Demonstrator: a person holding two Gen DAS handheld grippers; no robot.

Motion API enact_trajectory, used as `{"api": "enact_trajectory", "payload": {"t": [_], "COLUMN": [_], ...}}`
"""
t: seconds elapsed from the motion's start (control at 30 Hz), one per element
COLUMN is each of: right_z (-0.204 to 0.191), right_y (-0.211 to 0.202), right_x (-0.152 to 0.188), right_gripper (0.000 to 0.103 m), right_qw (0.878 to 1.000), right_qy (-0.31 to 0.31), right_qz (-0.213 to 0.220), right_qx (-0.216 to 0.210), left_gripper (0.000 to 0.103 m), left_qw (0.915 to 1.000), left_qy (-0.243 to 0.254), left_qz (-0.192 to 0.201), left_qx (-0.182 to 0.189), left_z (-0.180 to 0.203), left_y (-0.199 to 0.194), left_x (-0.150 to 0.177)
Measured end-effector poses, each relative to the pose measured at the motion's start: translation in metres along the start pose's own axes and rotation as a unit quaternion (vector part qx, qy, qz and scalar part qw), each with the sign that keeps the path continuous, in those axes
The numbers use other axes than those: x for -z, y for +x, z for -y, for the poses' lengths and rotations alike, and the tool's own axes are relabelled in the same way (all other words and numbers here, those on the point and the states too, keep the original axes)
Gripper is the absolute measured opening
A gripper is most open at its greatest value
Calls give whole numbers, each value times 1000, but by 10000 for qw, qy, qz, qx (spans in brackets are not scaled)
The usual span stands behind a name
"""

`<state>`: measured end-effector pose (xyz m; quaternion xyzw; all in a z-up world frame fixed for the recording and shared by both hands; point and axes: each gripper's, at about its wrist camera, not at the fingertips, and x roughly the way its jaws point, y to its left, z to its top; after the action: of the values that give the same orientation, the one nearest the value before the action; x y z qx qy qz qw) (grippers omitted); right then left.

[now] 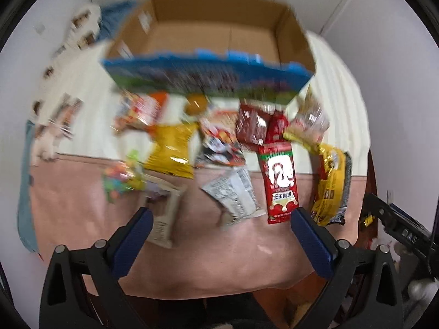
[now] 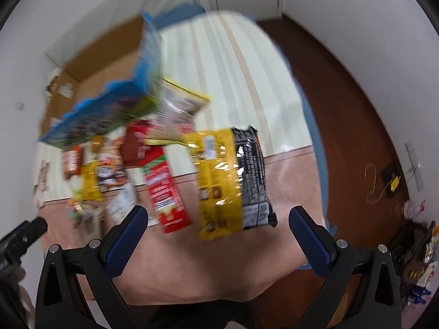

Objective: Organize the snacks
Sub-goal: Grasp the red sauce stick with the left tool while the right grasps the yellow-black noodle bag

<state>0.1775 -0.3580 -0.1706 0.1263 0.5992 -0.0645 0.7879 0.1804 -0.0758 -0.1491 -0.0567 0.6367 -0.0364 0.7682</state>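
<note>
Snacks lie scattered on the pink blanket (image 1: 214, 249) in front of us, with the open cardboard box (image 1: 208, 35) waiting at twelve o'clock beyond them; it looks bare inside, so we judge the sorting has hardly begun. Our left gripper (image 1: 221, 216) hovers with its jaws spread wide and nothing between them, and the red packet (image 1: 281, 183) sits just ahead at about one o'clock, beside the white wrapper (image 1: 233, 192) at twelve. Our right gripper (image 2: 218, 215) is equally wide and empty, and the yellow-and-black bag (image 2: 233, 175) lies straight ahead of it at twelve o'clock, close to the fingertips. Both views are smeared, so fine detail is hard to read. The packets overlap and crowd each other near the box's blue front — a careless close could pinch two wrappers at once or drag a neighbour along. The glossy film looks slippery and thin, so we could lose a flat bag out of the pads, or crush what is inside it. The yellow chip bag (image 1: 171, 150) at eleven o'clock looks puffy enough to squirt sideways.
</note>
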Motion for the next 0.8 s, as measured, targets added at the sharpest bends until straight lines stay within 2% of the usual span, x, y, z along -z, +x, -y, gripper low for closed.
{"api": "enact_trajectory", "payload": {"t": [0.13, 0.33, 0.5, 0.6, 0.67, 0.7, 0.77, 0.8], "right_z": [13, 21, 20, 32, 41, 45, 51, 54], "right_y": [59, 122, 161, 170, 170, 170, 171, 173], "right_x": [-21, -33, -34, -32, -31, -30, -28, -27], "right_gripper": [103, 103, 102, 92, 91, 91, 91, 91], "right_qw": [9991, 9950, 9909, 9895, 9888, 9885, 9878, 9871], "right_qy": [-27, 11, -105, -24, 22, 37, 44, 16], "right_qz": [-420, -972, -1333, -1426, -1469, -1484, -1537, -1587], "right_qx": [5, -218, -163, -242, -272, -290, -265, -234], "left_gripper": [96, 92, 91, 91, 90, 89, 70, 70], "left_qw": [9963, 9897, 9858, 9860, 9858, 9861, 9851, 9834], "left_qy": [-323, -402, -476, -407, -366, -343, -253, -234], "left_qz": [-707, -1260, -1501, -1537, -1569, -1568, -1643, -1754], "left_qx": [365, 545, 577, 499, 478, 439, 437, 405], "left_z": [19, 50, 68, 80, 88, 93, 104, 109], "left_y": [56, 113, 143, 153, 162, 166, 175, 184], "left_x": [-15, -33, -35, -34, -35, -36, -37, -36]}}
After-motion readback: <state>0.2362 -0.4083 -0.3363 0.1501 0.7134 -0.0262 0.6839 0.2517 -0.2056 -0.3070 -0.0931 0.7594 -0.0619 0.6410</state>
